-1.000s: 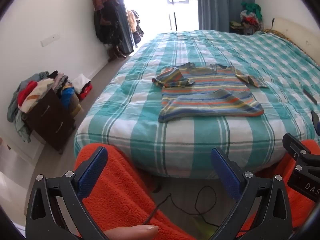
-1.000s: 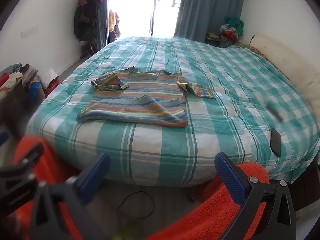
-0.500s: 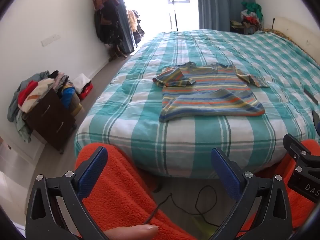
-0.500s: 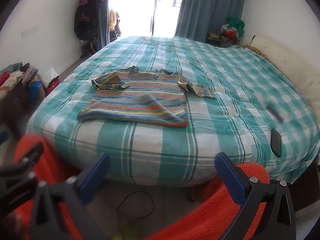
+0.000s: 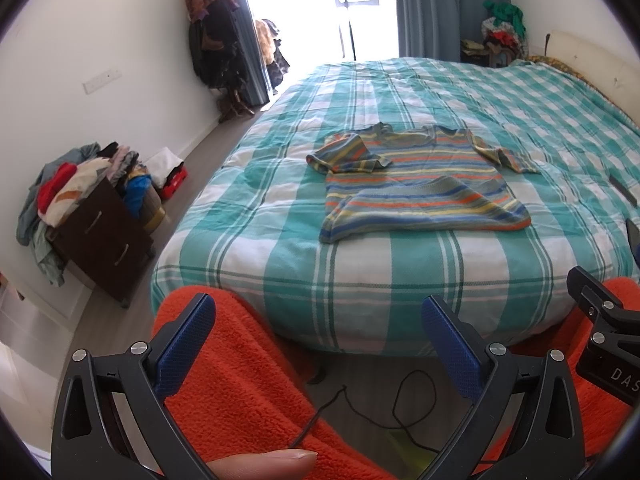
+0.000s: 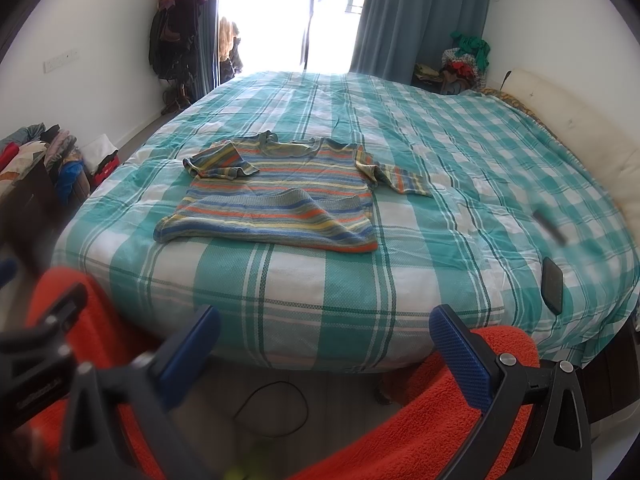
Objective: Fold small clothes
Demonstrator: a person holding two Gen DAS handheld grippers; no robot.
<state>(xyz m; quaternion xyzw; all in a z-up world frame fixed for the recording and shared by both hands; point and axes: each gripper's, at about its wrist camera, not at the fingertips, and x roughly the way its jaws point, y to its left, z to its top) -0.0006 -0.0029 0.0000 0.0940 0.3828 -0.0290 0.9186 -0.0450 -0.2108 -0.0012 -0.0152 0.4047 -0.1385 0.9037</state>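
A small striped T-shirt lies on the bed with its bottom hem turned up in a loose fold; it also shows in the right wrist view. Its left sleeve is folded inward, its right sleeve spread out. My left gripper is open and empty, held off the foot of the bed above orange fleece. My right gripper is open and empty too, also short of the bed. Both are well back from the shirt.
The bed has a teal and white checked cover. A dark phone and a remote lie on its right side. A dresser heaped with clothes stands at left. A cable lies on the floor.
Both views have shifted very slightly; the shirt sits a touch lower in the frames. The shirt itself has not moved and both grippers stay open.
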